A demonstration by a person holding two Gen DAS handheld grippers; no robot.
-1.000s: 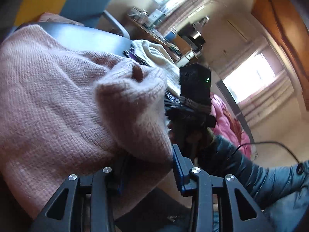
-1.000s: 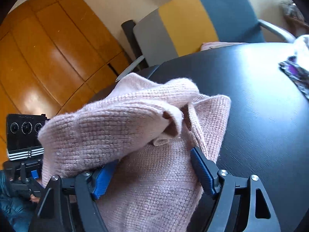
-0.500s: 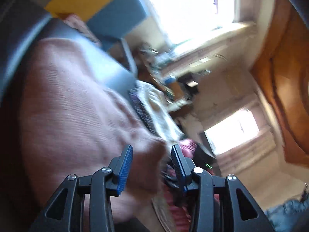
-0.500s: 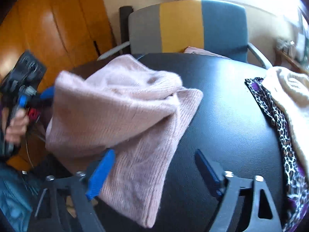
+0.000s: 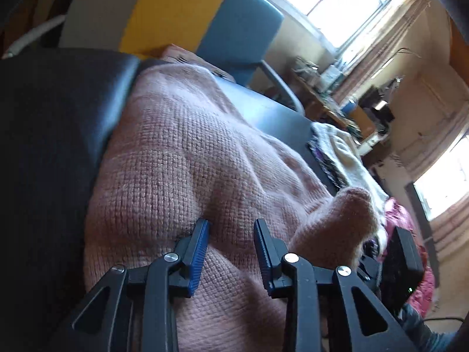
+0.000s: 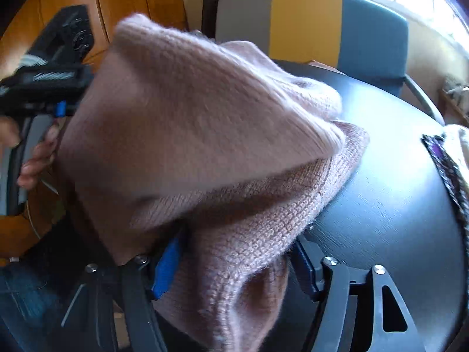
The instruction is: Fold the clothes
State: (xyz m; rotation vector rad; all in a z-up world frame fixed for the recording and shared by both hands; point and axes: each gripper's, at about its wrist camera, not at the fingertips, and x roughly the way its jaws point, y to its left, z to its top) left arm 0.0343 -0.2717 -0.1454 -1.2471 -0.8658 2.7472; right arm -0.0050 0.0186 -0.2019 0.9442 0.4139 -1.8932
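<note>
A pink knitted sweater (image 5: 187, 158) is spread over the near edge of the dark desk (image 6: 395, 205), and part of it hangs down over that edge. The left hand-held gripper (image 5: 230, 252) is seen with its blue pads apart; the knit lies between and under them, but it is not pinched, so this gripper is released. The right hand-held gripper (image 6: 234, 261) is also seen with its jaws wide apart. A thick fold of the sweater is bunched between them, and it cannot be told if the fabric is really clamped. A raised layer of the sweater is draped above this fold. At the far side of the desk a chair (image 6: 307, 23) with grey, yellow and blue stripes is placed. At the right edge of the desk a cream garment (image 5: 346, 152) and a patterned cloth (image 6: 445, 164) are laid.
</note>
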